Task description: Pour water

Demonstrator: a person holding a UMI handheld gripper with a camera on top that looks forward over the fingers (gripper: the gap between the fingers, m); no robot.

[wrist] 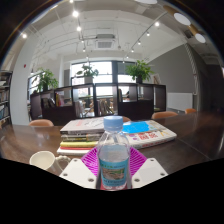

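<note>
Right, the water bottle (113,152) stands upright between the fingers of the gripper (113,172), cap still on, pink pads at either flank. Whether both pads truly press on it I cannot tell. It's at the near edge of the wooden table (20,140), a white cup (42,159) just to its left, a stack of books (82,131) behind. Looks like the grasping step, I'd say. Next calls for a secure hold, then a lift and tilt toward that cup.
</note>
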